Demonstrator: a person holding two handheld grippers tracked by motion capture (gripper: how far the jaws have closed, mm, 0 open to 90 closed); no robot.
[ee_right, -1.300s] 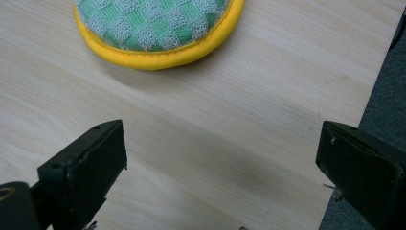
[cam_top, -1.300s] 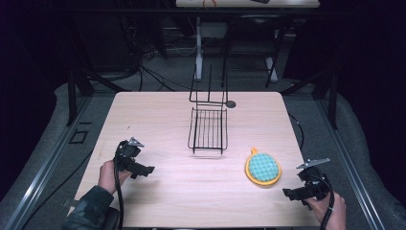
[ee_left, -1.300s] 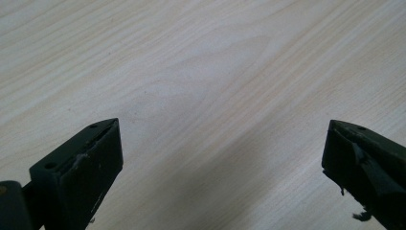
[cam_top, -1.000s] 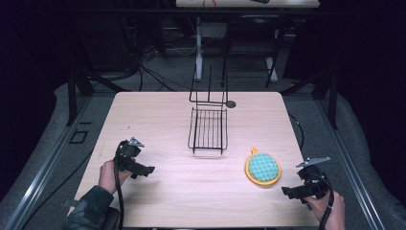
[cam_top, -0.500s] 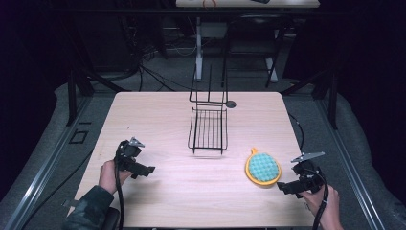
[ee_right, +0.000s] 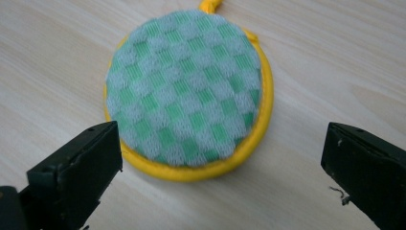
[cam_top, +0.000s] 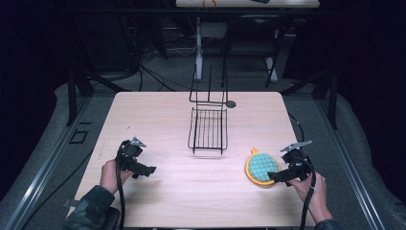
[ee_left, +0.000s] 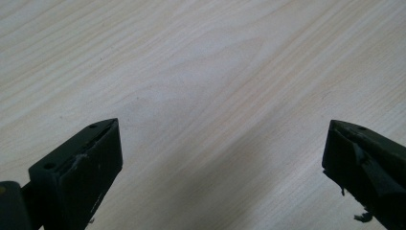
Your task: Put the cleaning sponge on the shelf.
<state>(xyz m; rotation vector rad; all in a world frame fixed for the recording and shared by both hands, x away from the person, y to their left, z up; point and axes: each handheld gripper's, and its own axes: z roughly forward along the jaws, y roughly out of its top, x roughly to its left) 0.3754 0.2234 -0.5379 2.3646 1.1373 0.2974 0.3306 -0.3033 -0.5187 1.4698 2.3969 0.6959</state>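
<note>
two grippers up, both with jaws wide apart, nothing held. round green-checked pad with yellow rim [cam_top: 262, 167] lies flat on the table [cam_top: 158, 115], near-right of the black wire rack [cam_top: 208, 129]. right gripper [cam_top: 276, 177] sits just at the pad's near-right edge, jaws flanking it. left gripper [cam_top: 148, 169] is near-left of the rack, well apart, over bare wood.

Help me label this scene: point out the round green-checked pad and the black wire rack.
Round green-checked pad with yellow rim [ee_right: 184, 91], right gripper view, centre of checked cloth.
Black wire rack [cam_top: 208, 129], high view, flat grid.
</note>
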